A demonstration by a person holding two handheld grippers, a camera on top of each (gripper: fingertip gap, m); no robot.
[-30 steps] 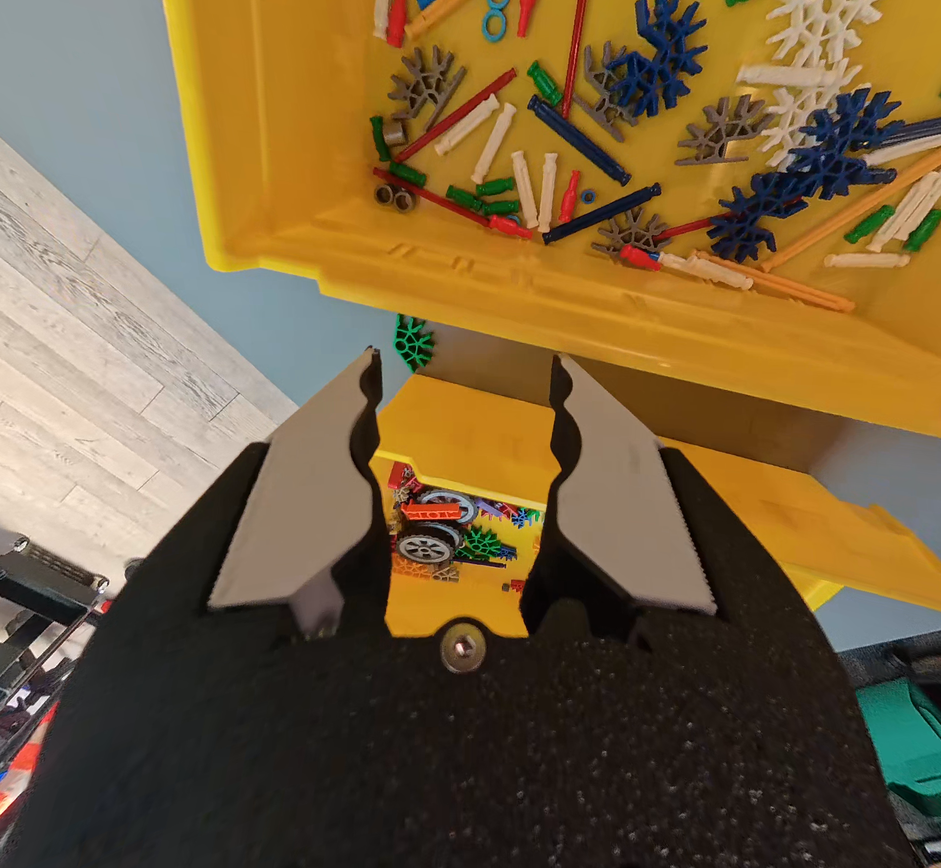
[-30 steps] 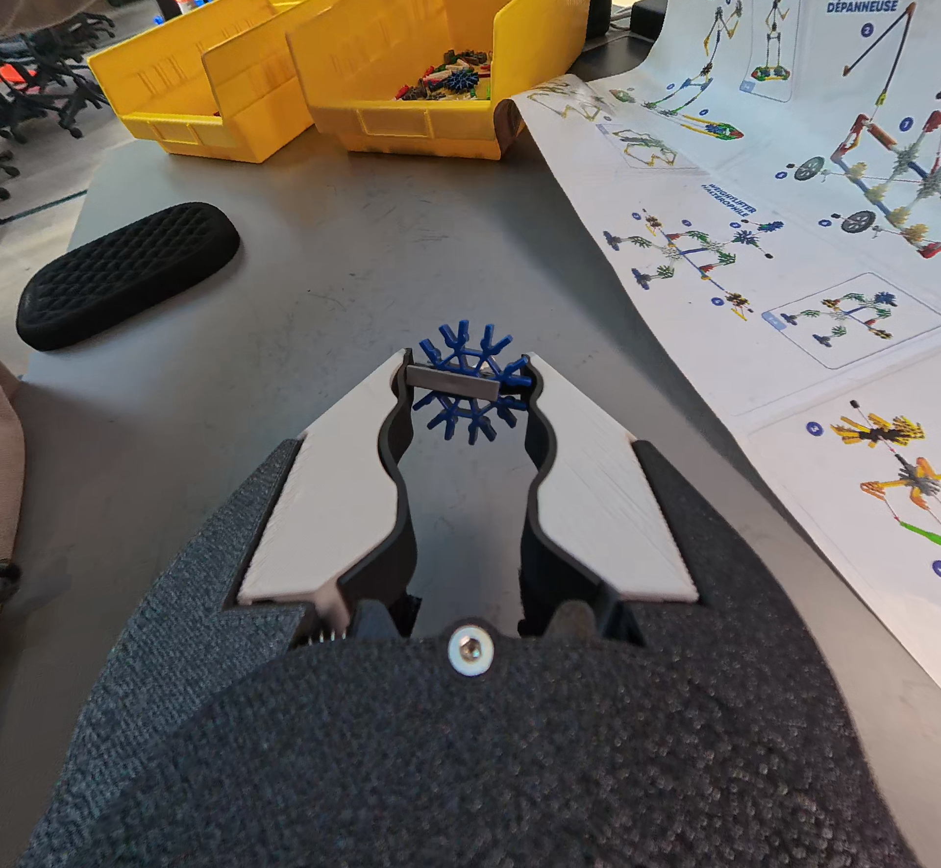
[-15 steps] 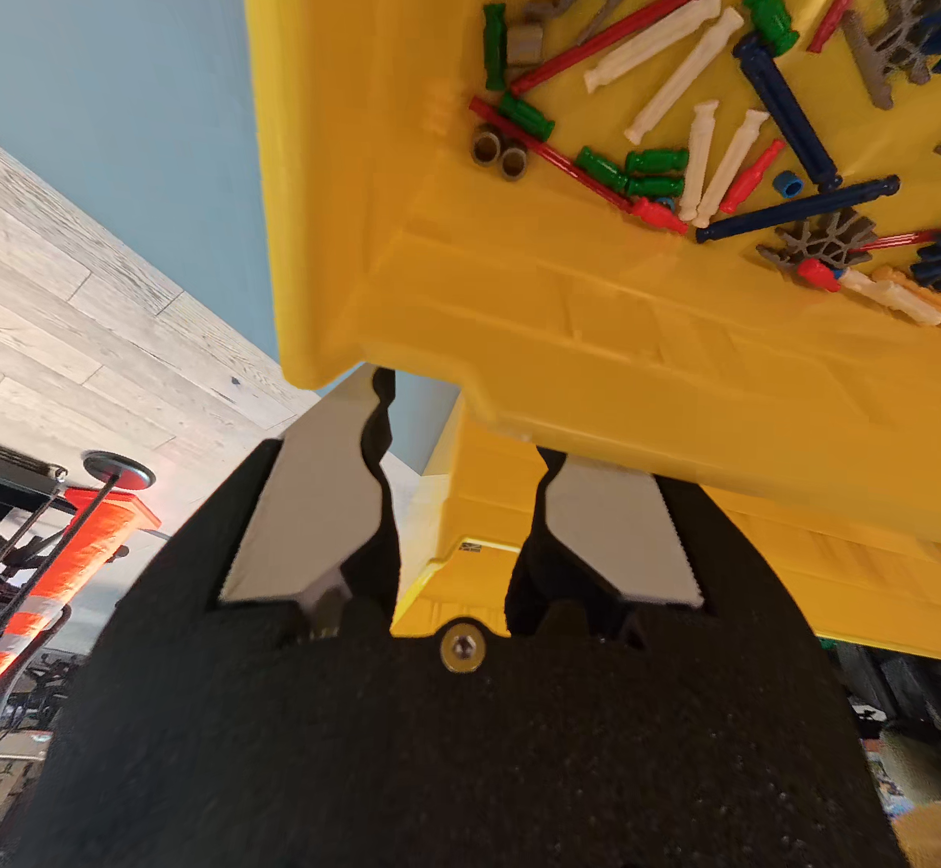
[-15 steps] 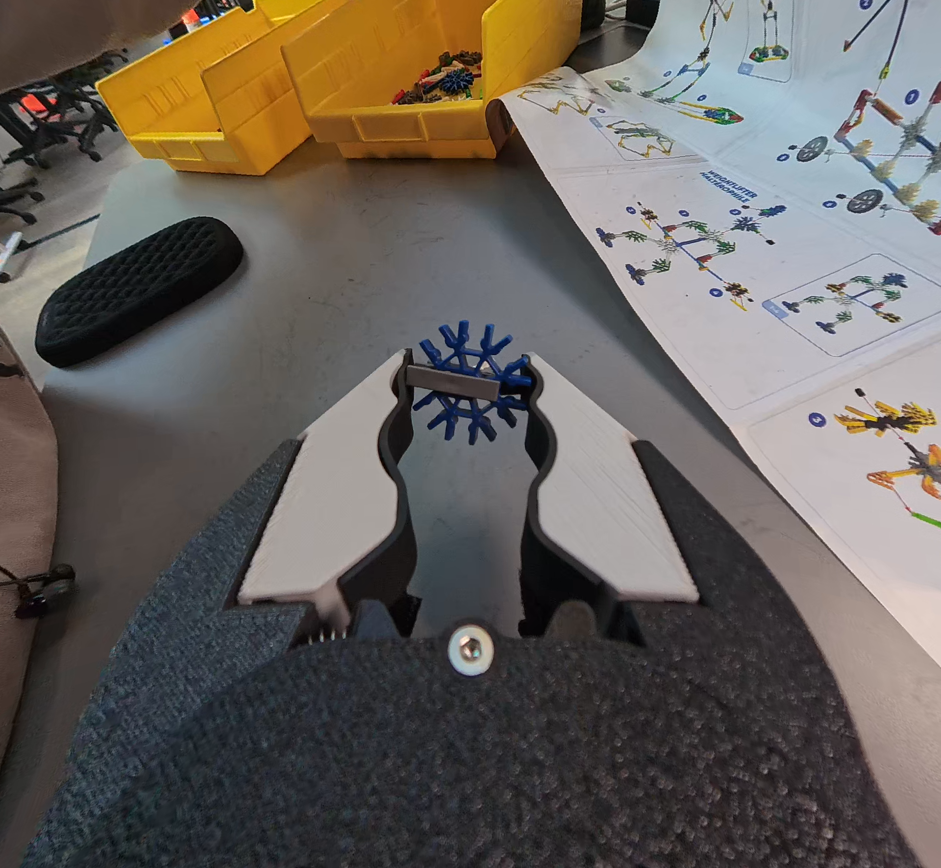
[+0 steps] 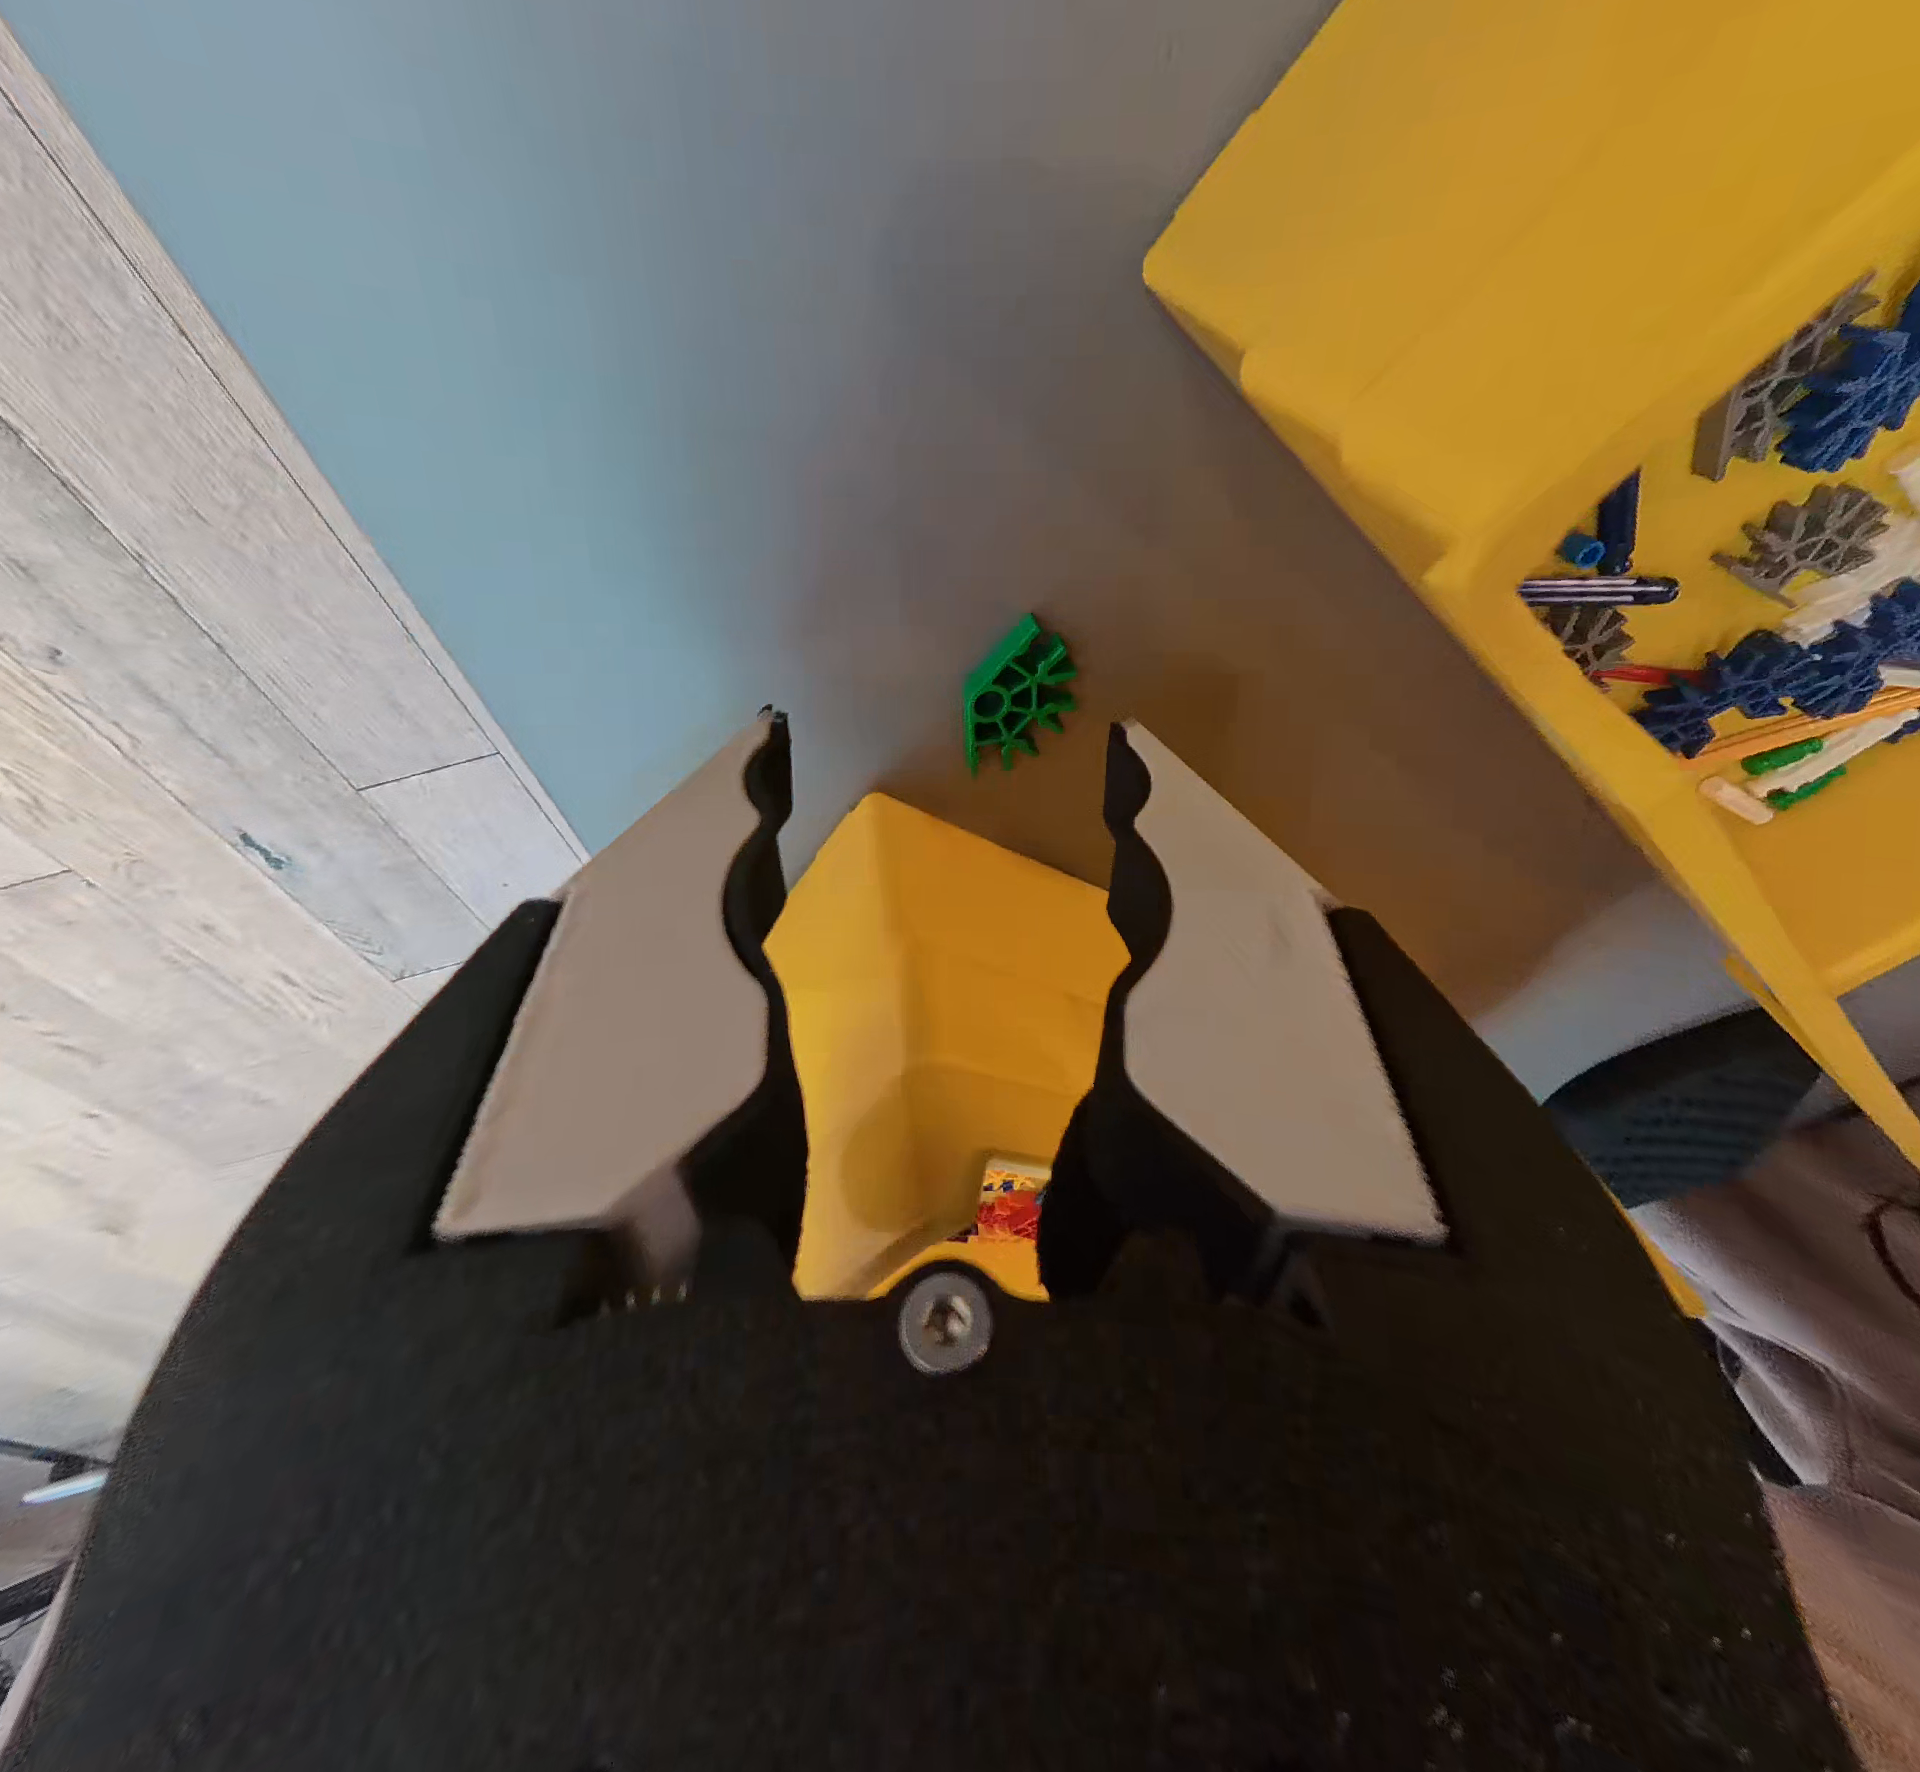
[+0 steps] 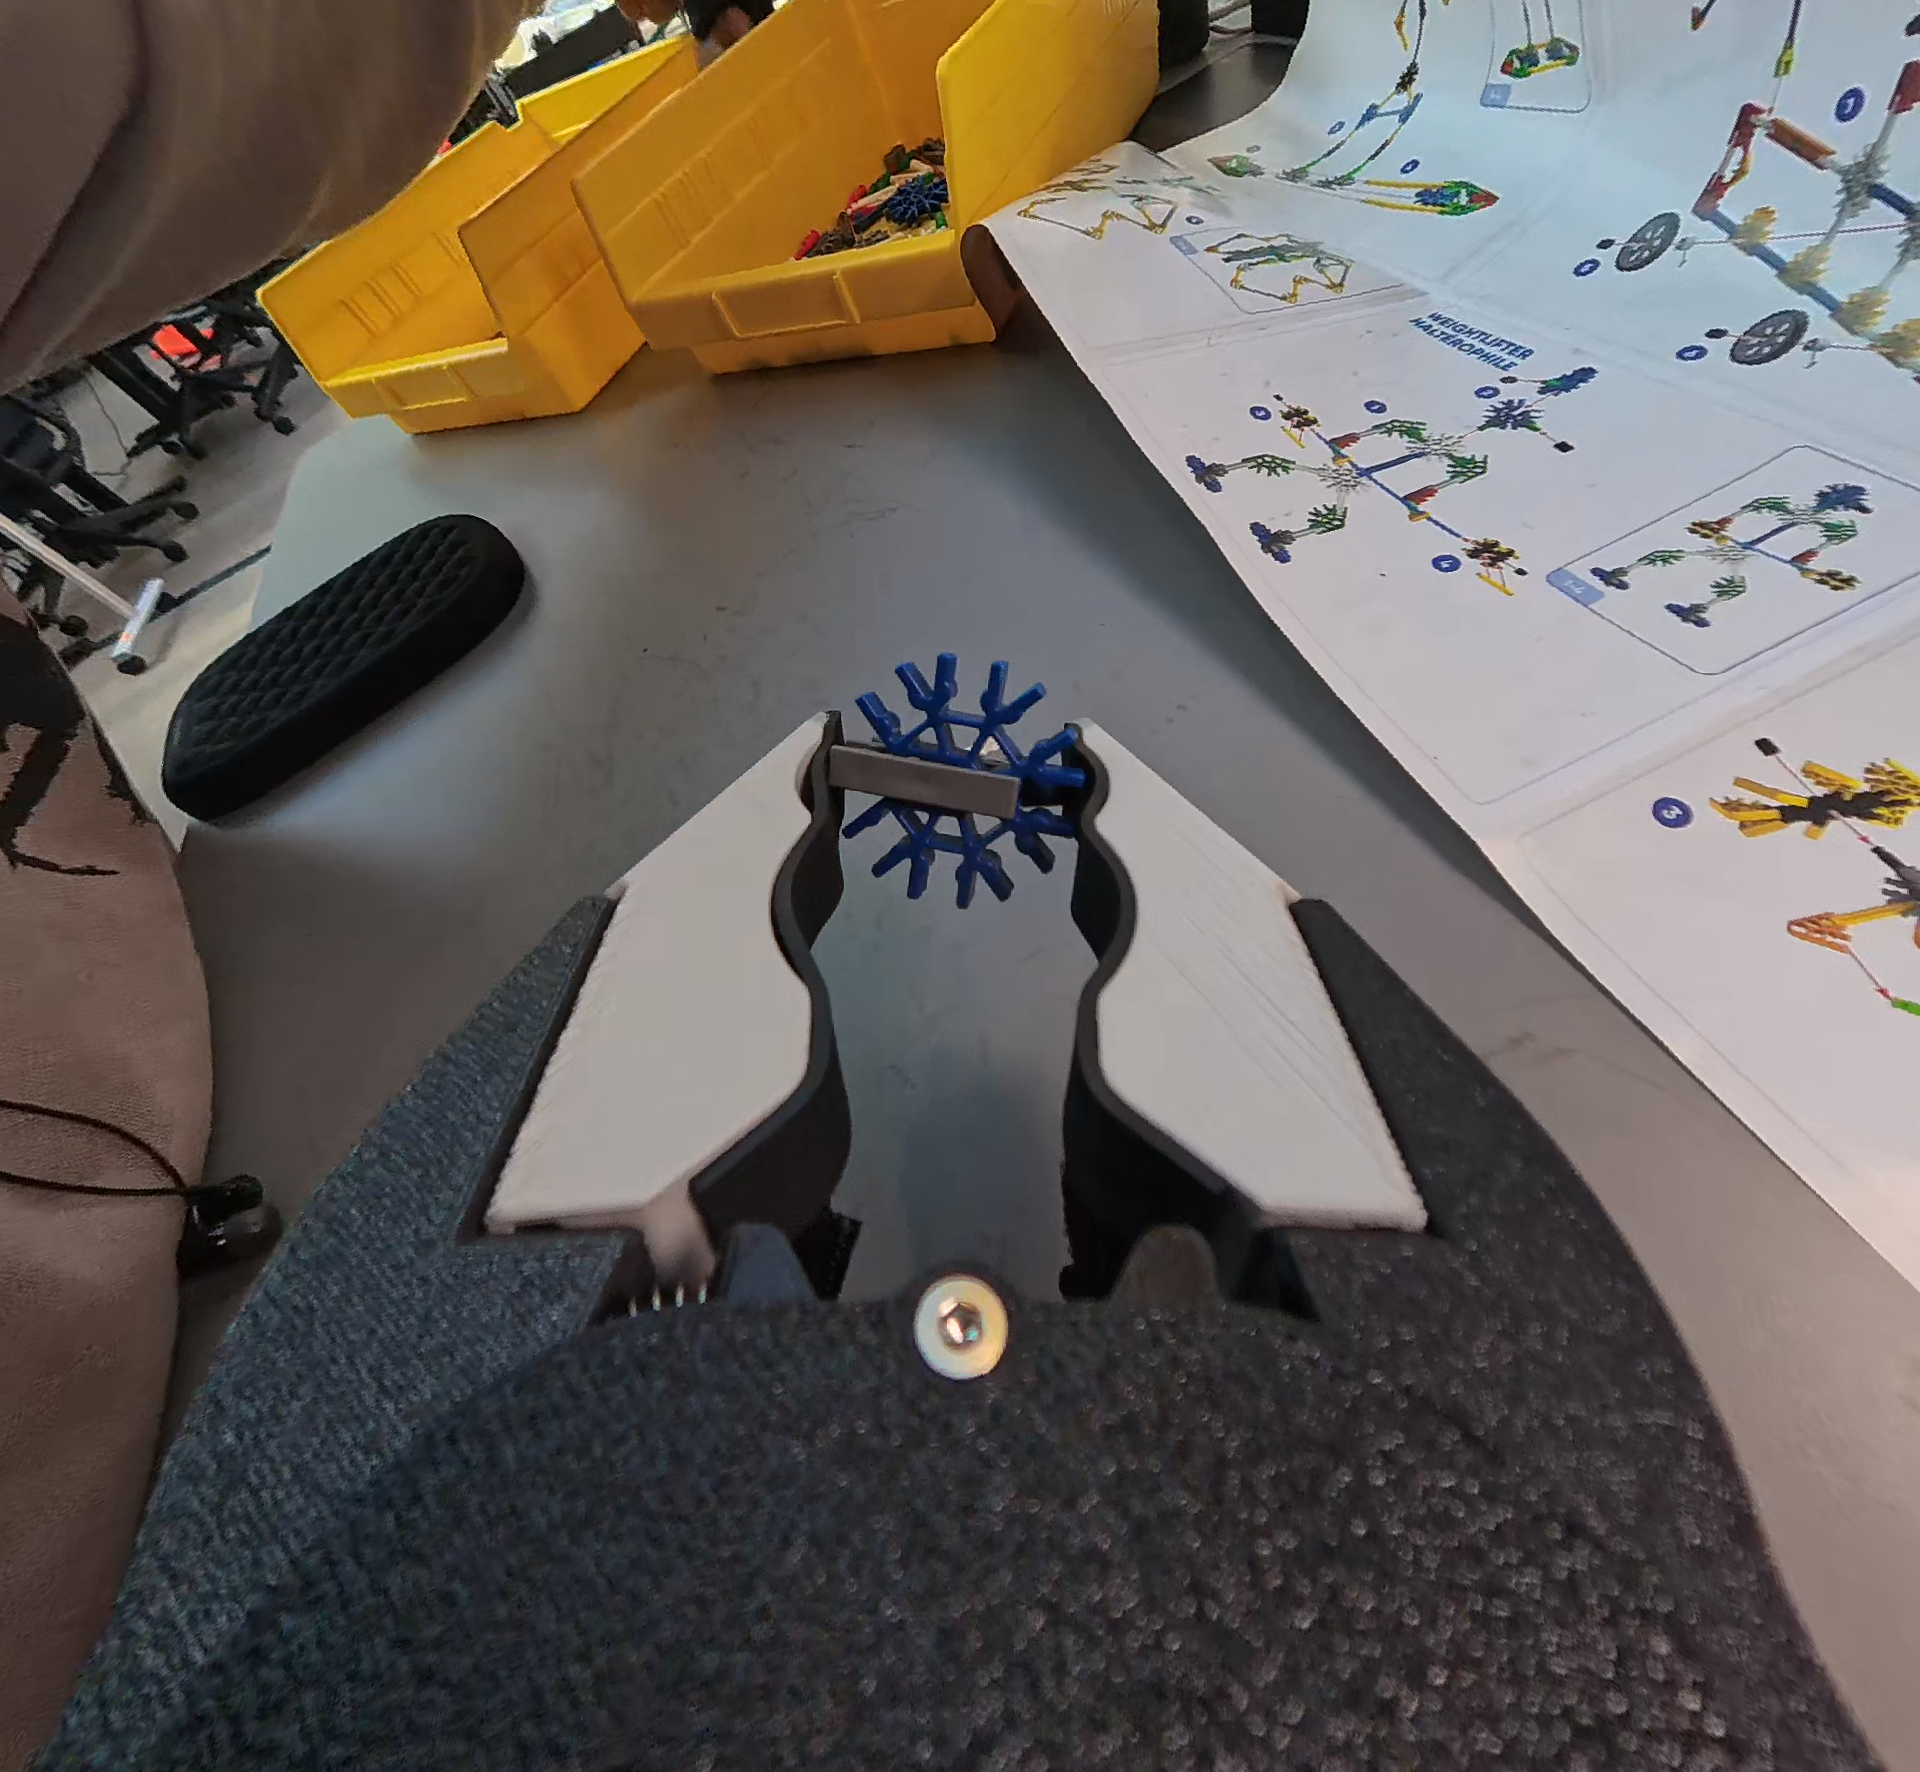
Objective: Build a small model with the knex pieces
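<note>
On the grey tabletop [image 6: 727, 527], at far left in the right wrist view, a person's beige sleeve [image 6: 208, 60] reaches over toward the bins. Below it lies a black oval pad with a honeycomb texture [image 6: 343, 662], flat on the table. Farther back stand two yellow plastic bins side by side, touching: the left yellow bin [image 6: 447, 320] and the right yellow bin [image 6: 831, 268], which holds a heap of small coloured construction-toy rods and connectors [image 6: 883, 205]. At centre the right gripper [image 6: 956, 766] is closed narrowly on a blue snowflake-shaped plastic connector [image 6: 956, 787] with a short grey bar [image 6: 920, 777] lying across it between the tips. To the right a large white printed instruction sheet [image 6: 1455, 475] lies spread out, its curled edge against the right bin.

Seen from the left wrist view, the left gripper [image 5: 940, 735] is spread wide and holds nothing. Just past its tips a small green fan-shaped plastic connector [image 5: 1013, 694] lies on the table, beside the corner of one yellow bin [image 5: 935, 943] between the fingers. The other bin, with blue and grey connectors [image 5: 1766, 579], sits at right.
</note>
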